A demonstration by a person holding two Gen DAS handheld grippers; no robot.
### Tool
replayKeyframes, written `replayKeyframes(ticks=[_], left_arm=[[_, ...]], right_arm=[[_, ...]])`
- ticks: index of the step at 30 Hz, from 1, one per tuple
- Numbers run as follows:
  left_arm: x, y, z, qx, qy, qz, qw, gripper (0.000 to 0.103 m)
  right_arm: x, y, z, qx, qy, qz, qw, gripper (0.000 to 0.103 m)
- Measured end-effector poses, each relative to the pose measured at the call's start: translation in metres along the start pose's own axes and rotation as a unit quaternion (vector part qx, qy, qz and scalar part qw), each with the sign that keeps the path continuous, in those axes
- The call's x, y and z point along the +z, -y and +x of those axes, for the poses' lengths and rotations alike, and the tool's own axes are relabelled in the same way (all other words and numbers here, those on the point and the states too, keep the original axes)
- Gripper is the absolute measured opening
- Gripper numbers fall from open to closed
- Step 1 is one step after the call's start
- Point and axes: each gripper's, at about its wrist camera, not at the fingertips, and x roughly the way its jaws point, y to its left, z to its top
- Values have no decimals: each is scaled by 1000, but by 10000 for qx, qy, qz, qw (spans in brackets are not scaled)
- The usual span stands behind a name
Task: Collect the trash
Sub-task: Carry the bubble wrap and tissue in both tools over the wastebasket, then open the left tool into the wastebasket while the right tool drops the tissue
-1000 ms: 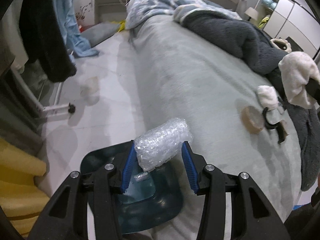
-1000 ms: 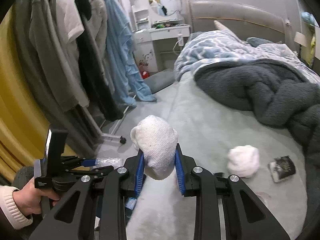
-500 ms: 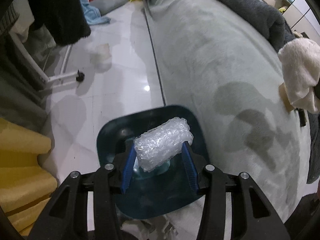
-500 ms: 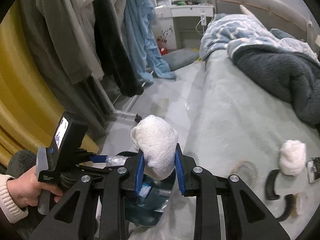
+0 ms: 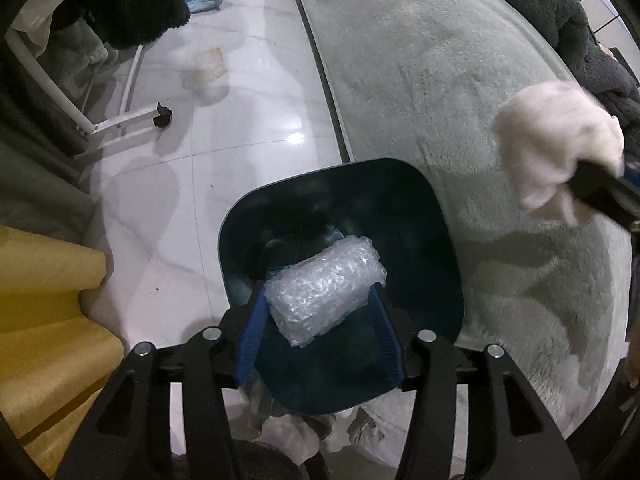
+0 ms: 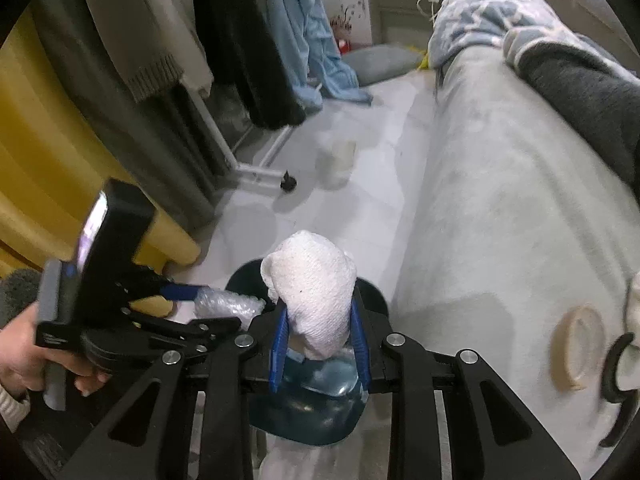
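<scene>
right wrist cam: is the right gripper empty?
No, the right gripper is shut on a white cloth wad, held above the dark bin.

Both tongs point steeply down. The left tongs [image 5: 320, 312] are opening, jaws apart. The right tongs [image 6: 318, 336] stay pinched narrow. A hand [image 6: 24, 356] grips the left handle.

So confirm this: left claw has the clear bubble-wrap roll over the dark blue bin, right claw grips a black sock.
Not quite. The left claw, jaws opening, does have the clear bubble-wrap roll between them over the dark blue bin, but the right claw grips a white wadded cloth, not a black sock, as the right wrist view shows.
</scene>
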Motion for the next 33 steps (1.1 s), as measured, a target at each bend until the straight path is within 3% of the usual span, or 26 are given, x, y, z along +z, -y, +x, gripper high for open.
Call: replayKeyframes(ticks=[4, 9, 18, 26, 33], left_arm=[[0, -4, -4, -59, 29, 25, 10000, 66], [0, -7, -14, -23, 208, 42, 9998, 71], [6, -11, -51, -104, 1046, 8, 9945, 72], [13, -20, -88, -185, 1890, -70, 9818, 72], [15, -21, -116, -325, 2570, -46, 9658, 72]], right_arm=[[-2, -3, 18, -24, -260, -15, 9997, 28], [-5, -8, 38, -60, -526, -42, 9986, 28], [-25, -23, 73, -125, -1151, -265, 9929, 28], [-39, -32, 91, -211, -1497, -454, 9875, 30], [-46, -43, 95, -144, -1629, -583, 9848, 55]])
